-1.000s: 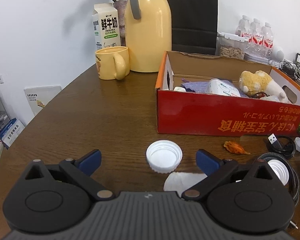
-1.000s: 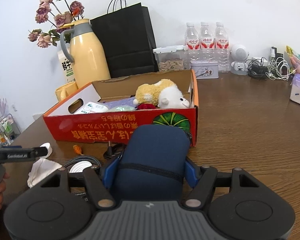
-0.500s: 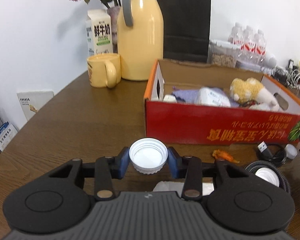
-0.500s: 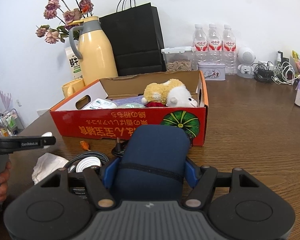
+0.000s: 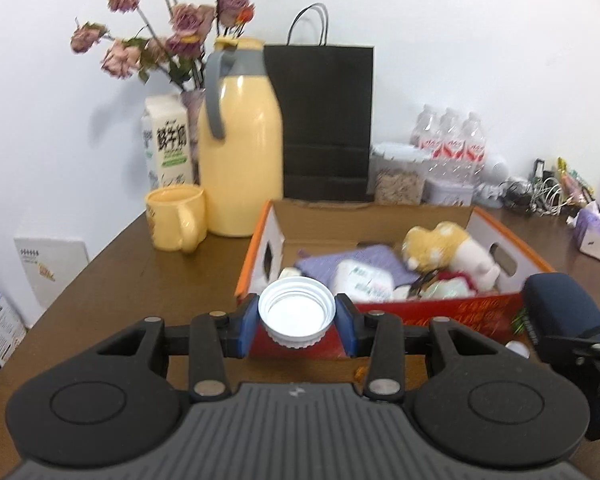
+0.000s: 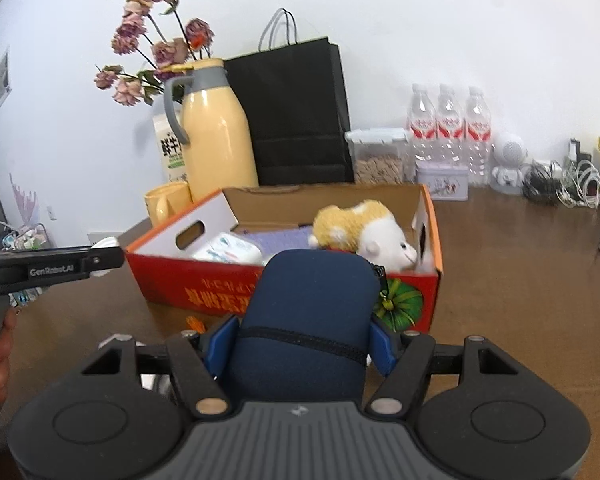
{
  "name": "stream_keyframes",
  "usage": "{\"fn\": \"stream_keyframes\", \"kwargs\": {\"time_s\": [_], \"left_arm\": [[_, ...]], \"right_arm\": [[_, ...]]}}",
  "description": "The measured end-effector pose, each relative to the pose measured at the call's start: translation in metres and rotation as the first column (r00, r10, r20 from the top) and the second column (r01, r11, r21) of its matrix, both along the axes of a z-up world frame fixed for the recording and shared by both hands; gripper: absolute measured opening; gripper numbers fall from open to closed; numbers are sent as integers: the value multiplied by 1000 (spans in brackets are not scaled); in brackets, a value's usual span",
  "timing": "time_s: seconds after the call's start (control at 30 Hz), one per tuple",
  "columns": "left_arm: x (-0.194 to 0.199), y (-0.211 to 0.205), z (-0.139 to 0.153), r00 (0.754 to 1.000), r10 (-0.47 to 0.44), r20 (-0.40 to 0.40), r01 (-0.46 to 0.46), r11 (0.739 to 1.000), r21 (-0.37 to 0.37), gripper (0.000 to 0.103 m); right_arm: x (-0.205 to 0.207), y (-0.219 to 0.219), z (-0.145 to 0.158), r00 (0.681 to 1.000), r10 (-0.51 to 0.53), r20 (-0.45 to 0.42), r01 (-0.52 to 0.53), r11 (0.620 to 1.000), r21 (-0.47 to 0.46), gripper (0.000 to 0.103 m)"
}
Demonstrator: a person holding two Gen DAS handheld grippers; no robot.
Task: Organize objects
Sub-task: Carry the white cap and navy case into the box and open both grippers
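Note:
My left gripper (image 5: 297, 322) is shut on a white screw cap (image 5: 297, 312) and holds it in the air just before the near left corner of the red cardboard box (image 5: 452, 314). My right gripper (image 6: 298, 344) is shut on a dark blue zip pouch (image 6: 308, 320), held above the table in front of the box (image 6: 220, 288). The box holds a plush toy (image 6: 360, 228), a wipes pack (image 6: 228, 250) and a purple cloth (image 5: 360, 260). The pouch also shows at the right of the left wrist view (image 5: 560, 312).
A yellow jug (image 5: 240, 152), yellow mug (image 5: 176, 216), milk carton (image 5: 168, 148) and flowers stand behind the box on the left. A black paper bag (image 5: 324, 120), water bottles (image 5: 452, 144), a jar and cables line the back wall. An orange scrap (image 6: 194, 324) lies before the box.
My left gripper closed on the white cap and lifted it off the table toward the box. My right gripper rose with the pouch and moved closer to the box.

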State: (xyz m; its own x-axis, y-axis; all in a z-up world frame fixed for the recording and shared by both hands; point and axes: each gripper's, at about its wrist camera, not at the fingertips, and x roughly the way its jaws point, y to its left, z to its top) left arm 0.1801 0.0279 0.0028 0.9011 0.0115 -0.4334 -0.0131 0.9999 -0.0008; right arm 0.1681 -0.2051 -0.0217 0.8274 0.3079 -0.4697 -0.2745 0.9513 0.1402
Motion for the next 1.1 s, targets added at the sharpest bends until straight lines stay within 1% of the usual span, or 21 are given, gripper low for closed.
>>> {"fn": "stream_keyframes", "kwargs": {"time_s": [0.3, 0.53, 0.83, 1.0, 1.1], "left_arm": [[19, -18, 20, 998, -33, 54, 34, 999, -22, 41], [46, -19, 28, 997, -21, 79, 25, 998, -51, 41], [97, -14, 24, 997, 20, 70, -15, 997, -71, 41], [124, -12, 17, 997, 53, 54, -49, 996, -75, 41], [137, -8, 10, 997, 63, 33, -60, 995, -83, 41]], "right_arm": [[25, 22, 24, 997, 53, 58, -53, 999, 0, 66], [65, 39, 39, 993, 75, 87, -74, 997, -7, 66], [134, 52, 37, 996, 52, 72, -51, 999, -13, 66], [169, 58, 26, 998, 38, 50, -37, 999, -19, 66], [181, 56, 17, 999, 18, 46, -18, 1000, -10, 66]]}}
